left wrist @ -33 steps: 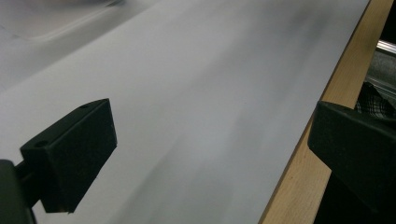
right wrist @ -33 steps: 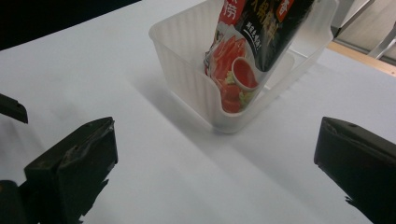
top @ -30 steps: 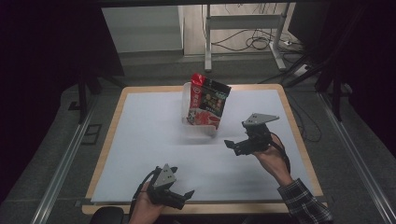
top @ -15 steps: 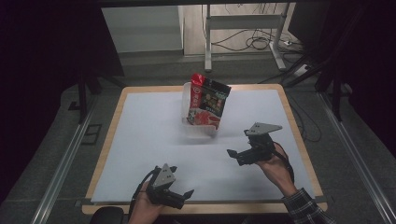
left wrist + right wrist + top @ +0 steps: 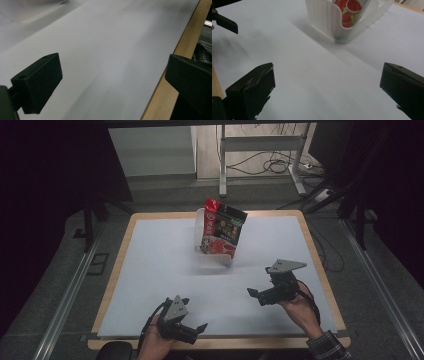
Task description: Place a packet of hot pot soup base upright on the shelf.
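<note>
White and flat, the surface (image 5: 165, 270) has a wooden edge, and a dark room lies all around it. Near the top middle of the high view I see a red and black snack bag (image 5: 222, 227) standing up inside a see-through plastic tub (image 5: 200, 227). In the right gripper view the tub (image 5: 329, 20) sits at the top middle of the frame. My right hand-held gripper (image 5: 257, 296) is at the lower right of the high view, wide open with nothing in it. My left hand-held gripper (image 5: 197, 329) is at the bottom middle, near the wooden edge, also wide open and empty. I think the bag is what I should grab. To do it well, I would go slow, aim at the top of the bag, and squeeze softly so the tub does not tip.
</note>
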Demonstrator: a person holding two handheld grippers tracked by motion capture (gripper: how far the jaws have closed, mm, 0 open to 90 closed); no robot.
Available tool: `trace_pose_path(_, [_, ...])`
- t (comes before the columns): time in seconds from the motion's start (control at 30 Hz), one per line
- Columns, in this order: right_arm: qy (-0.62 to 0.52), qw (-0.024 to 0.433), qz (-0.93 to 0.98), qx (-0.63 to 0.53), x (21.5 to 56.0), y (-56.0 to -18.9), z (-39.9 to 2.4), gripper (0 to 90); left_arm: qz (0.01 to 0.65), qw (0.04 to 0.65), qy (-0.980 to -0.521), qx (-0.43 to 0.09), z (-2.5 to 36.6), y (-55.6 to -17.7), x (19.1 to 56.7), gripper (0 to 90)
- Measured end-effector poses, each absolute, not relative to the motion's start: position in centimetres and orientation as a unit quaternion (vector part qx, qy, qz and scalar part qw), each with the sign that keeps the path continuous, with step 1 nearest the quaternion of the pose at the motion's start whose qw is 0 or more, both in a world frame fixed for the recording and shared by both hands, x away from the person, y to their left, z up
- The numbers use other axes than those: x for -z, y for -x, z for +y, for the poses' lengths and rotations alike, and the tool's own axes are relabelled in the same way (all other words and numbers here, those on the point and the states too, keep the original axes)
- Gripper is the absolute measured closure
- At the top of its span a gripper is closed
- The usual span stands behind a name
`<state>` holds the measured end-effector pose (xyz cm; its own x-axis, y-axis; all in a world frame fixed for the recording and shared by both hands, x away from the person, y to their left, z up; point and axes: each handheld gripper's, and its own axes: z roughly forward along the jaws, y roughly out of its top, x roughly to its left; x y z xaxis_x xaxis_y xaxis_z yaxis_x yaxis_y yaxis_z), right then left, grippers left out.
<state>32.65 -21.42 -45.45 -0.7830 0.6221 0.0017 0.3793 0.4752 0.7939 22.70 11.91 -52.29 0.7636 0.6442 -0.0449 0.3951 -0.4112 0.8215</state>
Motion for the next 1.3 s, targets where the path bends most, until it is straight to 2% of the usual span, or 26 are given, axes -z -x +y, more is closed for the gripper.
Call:
trace_pose_path(0.57, [-0.303, 0.160, 0.841, -0.419, 44.7, -30.4, -24.1, 1.2, 0.314, 0.440, -0.829, -0.141, 11.9, -22.7, 52.4, 1.1])
trace_pose_path(1.3, [-0.325, 0.188, 0.837, -0.397, 46.4, -27.5, -27.9, 0.5, 0.316, 0.439, -0.829, -0.143, 11.9, -22.7, 52.4, 1.0])
